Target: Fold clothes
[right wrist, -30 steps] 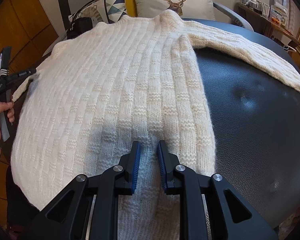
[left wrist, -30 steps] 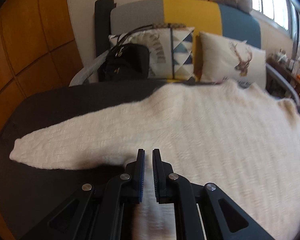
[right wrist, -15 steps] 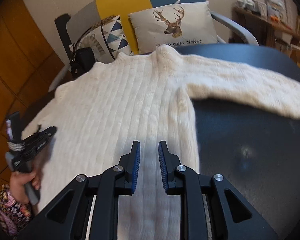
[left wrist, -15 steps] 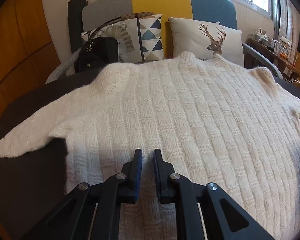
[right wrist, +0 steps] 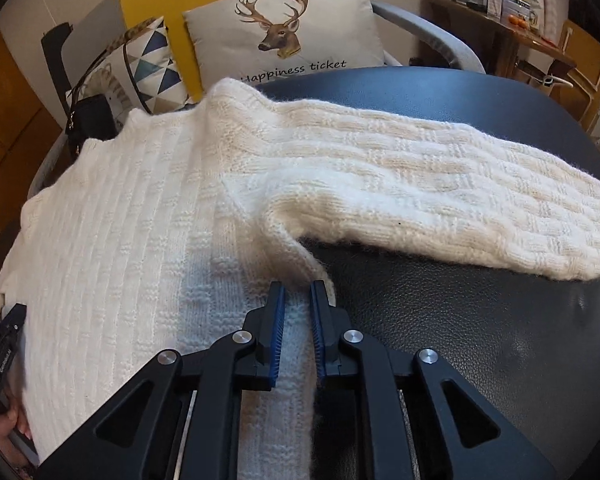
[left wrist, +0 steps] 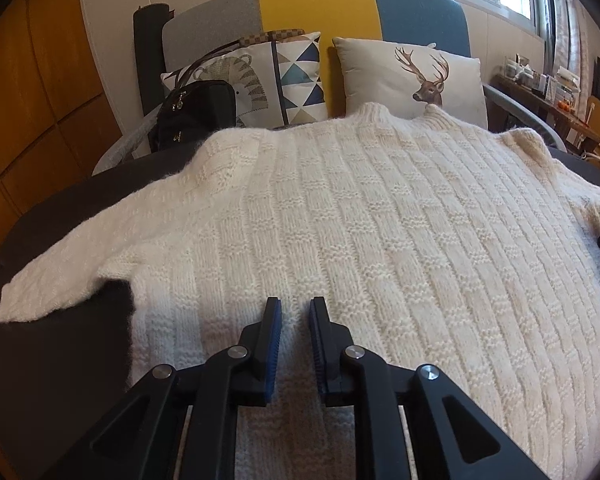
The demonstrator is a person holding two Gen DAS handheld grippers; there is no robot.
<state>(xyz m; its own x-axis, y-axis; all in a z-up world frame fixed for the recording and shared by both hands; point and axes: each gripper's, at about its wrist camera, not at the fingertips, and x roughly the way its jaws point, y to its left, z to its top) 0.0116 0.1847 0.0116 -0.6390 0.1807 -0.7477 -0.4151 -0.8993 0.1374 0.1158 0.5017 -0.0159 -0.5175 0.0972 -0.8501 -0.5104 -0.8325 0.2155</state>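
The cream knit sweater (left wrist: 360, 216) lies flat and fully spread on the dark round surface (right wrist: 480, 320), collar at the far edge nearest the deer cushion (left wrist: 416, 76), hem toward me. I take the sweater as my landmark throughout. My left claw (left wrist: 294, 312) sits over the sweater's lower body, just inside its left side seam, with the left sleeve (left wrist: 60, 268) running outward beyond it. Its jaws stand a narrow gap apart and nothing is between them; I cannot tell whether the tips touch the knit. My right claw (right wrist: 298, 296) is at the sweater's right side edge, directly below the armpit, where a small ridge of fabric rises ahead of the tips. Its jaws are likewise slightly parted and I see no fabric clamped in them. The right sleeve (right wrist: 440, 192) lies extended away from the body across the bare surface. I judge that no fold has yet been made: both sleeves are out and the body is unfolded, so the step in hand is positioning for the first fold. The next move calls for closing on a side edge or sleeve and carrying it inward across the body. The knit looks thick and loose, so I judge a deep bite is needed to lift both layers together. A black handbag (left wrist: 196, 112) rests beyond the left shoulder, clear of the fold path.
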